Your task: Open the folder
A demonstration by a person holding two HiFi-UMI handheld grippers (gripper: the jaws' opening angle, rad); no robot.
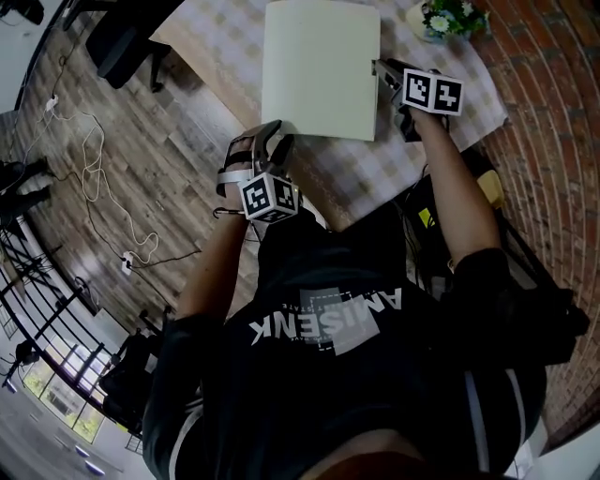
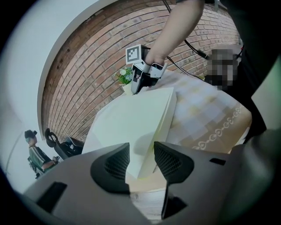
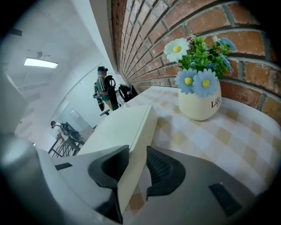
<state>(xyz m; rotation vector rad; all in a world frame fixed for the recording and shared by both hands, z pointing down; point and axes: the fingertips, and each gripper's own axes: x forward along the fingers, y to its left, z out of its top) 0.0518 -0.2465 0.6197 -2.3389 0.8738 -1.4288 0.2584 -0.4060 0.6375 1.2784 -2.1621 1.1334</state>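
**Left gripper (image 1: 272,141) pinching the folder (image 1: 319,66), right gripper (image 1: 384,70) gone slack**

Head view first: the pale folder lies shut and flat on the checked tablecloth (image 1: 441,94), up at 12 o'clock in the frame. Left gripper sits at the folder's 7 o'clock corner. Right gripper is at its 3 o'clock edge, near the top. A flower pot (image 1: 441,19) stands off at 1 o'clock, apart from the folder.

Left gripper view: the folder's near corner pokes right in between the two jaws, and they look clamped on it. Right gripper shows up at 12 o'clock, parked on the folder's far edge.

Right gripper view: the folder's edge runs between the jaws, which stand wide. There's a sliver of tablecloth showing between the folder's side and the right-hand pad (image 3: 160,169), so no squeeze here. The pot with blue and white flowers sits at 2 o'clock against the brick wall (image 3: 145,39).
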